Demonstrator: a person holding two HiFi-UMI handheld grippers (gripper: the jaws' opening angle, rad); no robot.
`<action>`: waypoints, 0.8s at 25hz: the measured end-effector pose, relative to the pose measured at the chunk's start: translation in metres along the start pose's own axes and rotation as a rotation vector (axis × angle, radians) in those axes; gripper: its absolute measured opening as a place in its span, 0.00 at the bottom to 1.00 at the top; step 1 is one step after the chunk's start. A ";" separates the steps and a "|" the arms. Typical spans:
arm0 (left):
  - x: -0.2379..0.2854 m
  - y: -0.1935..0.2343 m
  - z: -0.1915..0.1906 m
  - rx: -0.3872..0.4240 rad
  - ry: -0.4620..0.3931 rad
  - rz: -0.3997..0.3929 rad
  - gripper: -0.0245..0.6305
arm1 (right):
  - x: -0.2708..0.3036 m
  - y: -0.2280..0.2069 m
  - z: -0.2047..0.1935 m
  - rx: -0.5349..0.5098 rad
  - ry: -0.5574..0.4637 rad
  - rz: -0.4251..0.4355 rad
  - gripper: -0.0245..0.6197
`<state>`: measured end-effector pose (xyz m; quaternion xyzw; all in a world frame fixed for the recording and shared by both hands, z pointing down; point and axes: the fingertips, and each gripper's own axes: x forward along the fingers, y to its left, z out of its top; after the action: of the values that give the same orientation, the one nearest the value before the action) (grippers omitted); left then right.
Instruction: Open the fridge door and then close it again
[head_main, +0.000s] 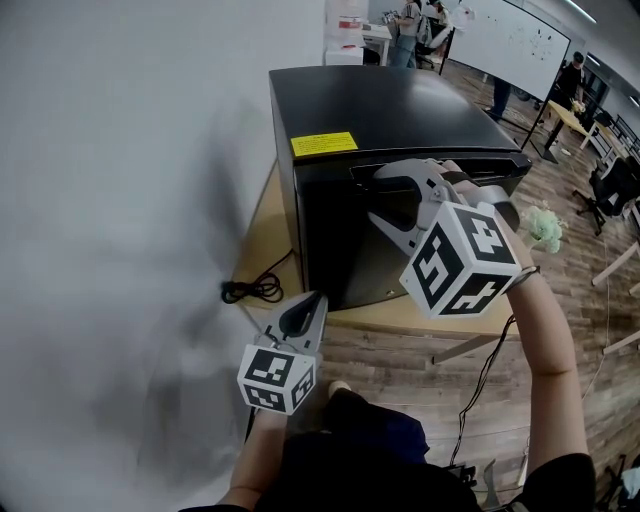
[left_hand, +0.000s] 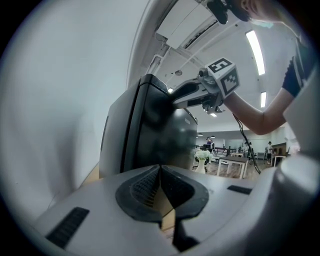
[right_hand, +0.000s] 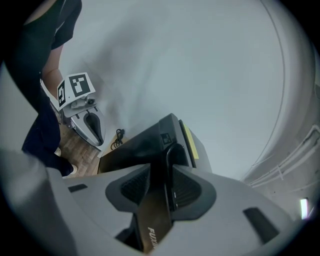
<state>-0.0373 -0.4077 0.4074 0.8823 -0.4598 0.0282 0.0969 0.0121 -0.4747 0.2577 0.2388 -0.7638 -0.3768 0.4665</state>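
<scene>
The boxy black mini fridge (head_main: 380, 105) stands on a low pale wooden table (head_main: 268, 215) close against the white wall (head_main: 120, 150). Its glossy black door (head_main: 335, 245) faces the person, which puts the door's top lip within easy reach from above. The right gripper (head_main: 375, 197) is set at a downward slant on that top lip (right_hand: 167, 150), one pad in the recess behind it and the other on the door's front. The jaws therefore pinch the lip itself, probably the hold needed to swing the door outward. Whether the door is already ajar cannot be told. The left gripper (head_main: 312, 303) hangs low beside the table, well apart from the fridge, its jaws pressed together on nothing, likely kept out of the door's swing.
</scene>
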 end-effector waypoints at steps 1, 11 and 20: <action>0.000 -0.001 -0.001 -0.001 0.002 -0.001 0.05 | 0.000 0.000 0.000 -0.006 0.003 0.001 0.21; -0.007 -0.007 -0.005 -0.011 0.001 -0.001 0.05 | 0.000 0.001 -0.002 -0.046 0.028 -0.015 0.20; -0.022 -0.010 -0.005 -0.012 -0.001 0.011 0.05 | -0.002 0.002 -0.003 -0.098 0.072 -0.059 0.18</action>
<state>-0.0418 -0.3834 0.4076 0.8791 -0.4649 0.0257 0.1020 0.0155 -0.4737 0.2590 0.2513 -0.7198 -0.4186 0.4935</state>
